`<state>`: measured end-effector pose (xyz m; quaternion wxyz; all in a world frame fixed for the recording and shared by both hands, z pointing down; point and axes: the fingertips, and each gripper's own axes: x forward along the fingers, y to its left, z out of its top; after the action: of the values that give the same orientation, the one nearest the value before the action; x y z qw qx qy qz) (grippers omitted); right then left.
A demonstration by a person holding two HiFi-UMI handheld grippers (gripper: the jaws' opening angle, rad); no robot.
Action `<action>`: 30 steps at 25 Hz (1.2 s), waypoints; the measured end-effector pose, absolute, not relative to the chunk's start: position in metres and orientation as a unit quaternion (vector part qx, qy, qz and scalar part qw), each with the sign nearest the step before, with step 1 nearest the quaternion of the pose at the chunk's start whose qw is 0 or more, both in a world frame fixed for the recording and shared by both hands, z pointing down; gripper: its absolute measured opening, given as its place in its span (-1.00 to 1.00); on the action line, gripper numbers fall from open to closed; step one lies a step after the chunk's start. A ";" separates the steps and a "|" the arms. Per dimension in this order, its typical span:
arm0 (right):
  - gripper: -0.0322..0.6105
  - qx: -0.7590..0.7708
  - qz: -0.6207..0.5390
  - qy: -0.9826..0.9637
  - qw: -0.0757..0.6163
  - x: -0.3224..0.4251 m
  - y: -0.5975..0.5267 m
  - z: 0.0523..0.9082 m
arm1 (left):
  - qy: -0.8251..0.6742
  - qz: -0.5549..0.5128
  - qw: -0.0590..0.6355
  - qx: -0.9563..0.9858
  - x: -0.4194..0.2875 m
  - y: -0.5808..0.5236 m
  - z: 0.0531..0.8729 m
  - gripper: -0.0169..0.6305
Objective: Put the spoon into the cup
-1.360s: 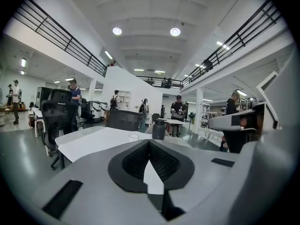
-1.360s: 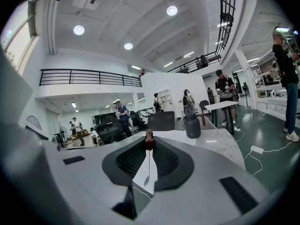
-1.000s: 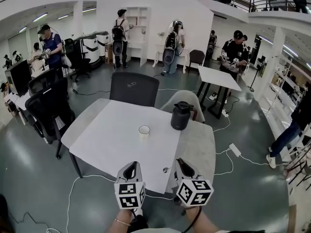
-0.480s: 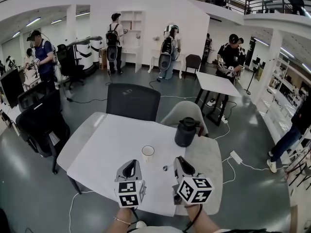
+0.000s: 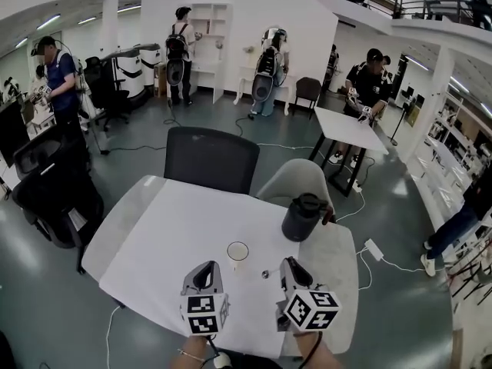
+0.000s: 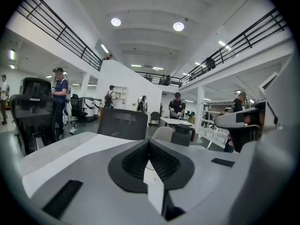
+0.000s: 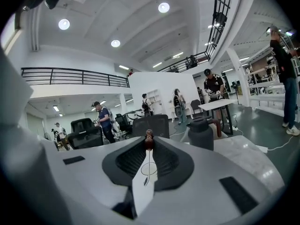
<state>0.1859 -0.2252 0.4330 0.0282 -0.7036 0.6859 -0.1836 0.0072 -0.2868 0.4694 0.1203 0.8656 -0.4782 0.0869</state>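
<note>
Little of the spoon [image 5: 265, 273] can be made out from the head view: a small glint just off the tip of the right gripper [image 5: 286, 264], whose jaws are clenched on it. In the right gripper view only a dark knob pokes up between the tips, the rest hidden. The person's forearms are cut off at the bottom edge. The left gripper [image 5: 206, 269] is closed on nothing. One white cup [image 5: 237, 252] stands on the table [image 5: 146, 237] just ahead, between the two grippers and beside the spoon but apart from it. One dark jug [image 5: 301, 217] stands beyond, and two chairs [image 5: 211, 158] wait behind the table.
</note>
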 end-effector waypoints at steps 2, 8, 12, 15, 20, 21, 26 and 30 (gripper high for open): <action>-0.70 -0.703 -0.193 0.684 0.027 0.190 -0.231 0.439 | -0.482 0.088 0.128 0.862 0.007 -0.292 0.474 -0.89; -0.70 -0.697 -0.201 0.689 0.012 0.196 -0.240 0.442 | -0.489 0.095 0.137 0.857 0.011 -0.294 0.480 -0.89; -0.70 -0.692 -0.205 0.692 0.006 0.198 -0.245 0.447 | -0.494 0.099 0.145 0.852 0.011 -0.297 0.488 -0.89; -0.70 -0.689 -0.210 0.694 0.004 0.201 -0.248 0.452 | -0.498 0.105 0.147 0.848 0.014 -0.298 0.493 -0.89; -0.70 -0.681 -0.219 0.699 0.007 0.204 -0.257 0.461 | -0.507 0.120 0.143 0.842 0.011 -0.306 0.503 -0.89; -0.70 -0.679 -0.221 0.700 0.007 0.204 -0.259 0.464 | -0.509 0.122 0.141 0.840 0.009 -0.309 0.505 -0.89; -0.70 -0.671 -0.229 0.705 0.007 0.205 -0.275 0.475 | -0.521 0.124 0.137 0.833 0.003 -0.322 0.510 -0.89; -0.70 -0.664 -0.232 0.711 0.012 0.201 -0.290 0.481 | -0.528 0.129 0.137 0.828 -0.001 -0.330 0.515 -0.89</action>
<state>0.2008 -0.2900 0.4812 0.0124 -0.6639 0.7106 -0.2325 -0.0013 -0.3298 0.5152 0.1366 0.8283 -0.5278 0.1294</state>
